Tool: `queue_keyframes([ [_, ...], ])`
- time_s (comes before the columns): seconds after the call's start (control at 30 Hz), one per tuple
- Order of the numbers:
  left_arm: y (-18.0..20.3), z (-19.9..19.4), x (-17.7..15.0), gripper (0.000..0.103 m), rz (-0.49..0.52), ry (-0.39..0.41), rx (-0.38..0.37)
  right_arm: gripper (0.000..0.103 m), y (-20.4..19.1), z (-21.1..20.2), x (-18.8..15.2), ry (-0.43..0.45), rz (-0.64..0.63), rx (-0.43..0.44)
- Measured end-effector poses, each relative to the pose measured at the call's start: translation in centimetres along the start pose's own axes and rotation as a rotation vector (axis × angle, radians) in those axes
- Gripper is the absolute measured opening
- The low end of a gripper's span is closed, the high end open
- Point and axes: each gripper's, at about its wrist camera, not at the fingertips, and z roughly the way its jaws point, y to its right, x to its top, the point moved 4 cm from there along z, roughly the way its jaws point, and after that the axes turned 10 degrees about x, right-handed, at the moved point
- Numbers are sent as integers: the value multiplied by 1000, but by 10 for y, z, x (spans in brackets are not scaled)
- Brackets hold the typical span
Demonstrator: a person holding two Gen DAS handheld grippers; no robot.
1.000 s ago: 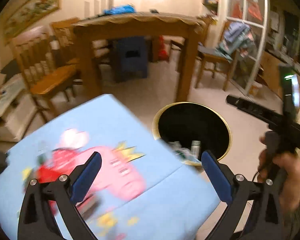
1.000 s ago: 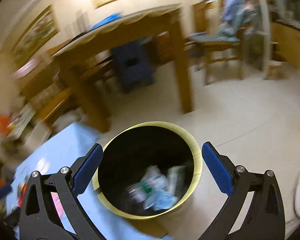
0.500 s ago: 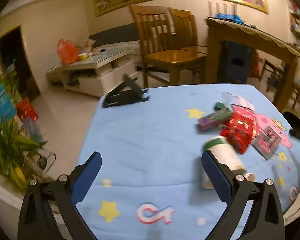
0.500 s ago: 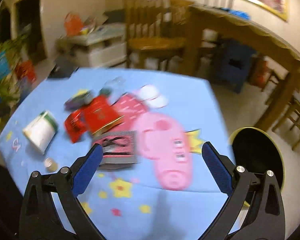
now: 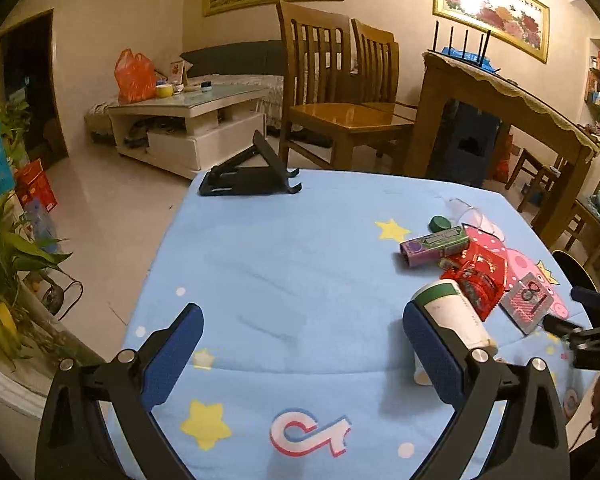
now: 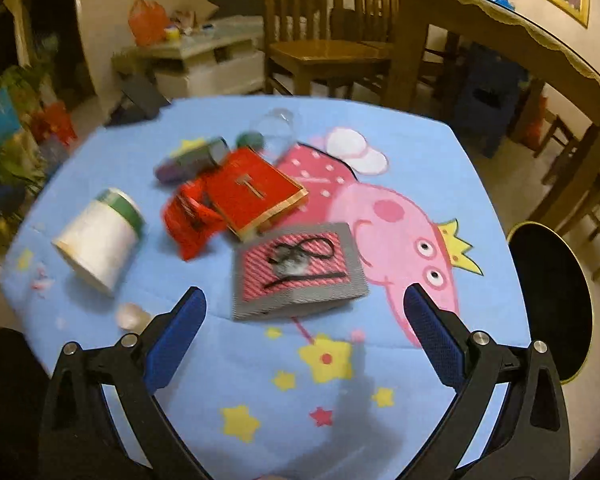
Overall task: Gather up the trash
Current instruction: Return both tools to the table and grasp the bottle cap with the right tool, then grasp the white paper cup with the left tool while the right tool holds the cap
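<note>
We held both grippers, left [image 5: 302,356] and right [image 6: 304,336], over the blue-clothed worktop [image 5: 284,264], fingers wide and empty. The black bin [image 6: 550,304] stood off its right edge. Near the middle lay the white cup [image 6: 100,240], red box [image 6: 256,192] and grey card [image 6: 298,270].

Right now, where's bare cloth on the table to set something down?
Free: the wide stretch from the phone stand down to the left tongs, and the starred strip near the right tongs. Crowded: white cup, red box and grey card.
</note>
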Motion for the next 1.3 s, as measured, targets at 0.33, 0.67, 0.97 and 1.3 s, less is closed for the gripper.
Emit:
queue_keyframes([
  [0.33, -8, 4, 0, 97, -44, -11, -31, 98, 2, 3, -14, -47, -59, 139],
  [0.67, 2, 3, -2, 97, -10, 1, -24, 32, -93, 26, -30, -94, -262, 303],
  [0.97, 15, -4, -4, 96, 62, 20, -2, 21, -101, 26, -38, -54, -345, 183],
  [1.3, 87, 3, -17, 97, 170, -62, -155, 21, -8, -12, -52, 12, -137, 195],
])
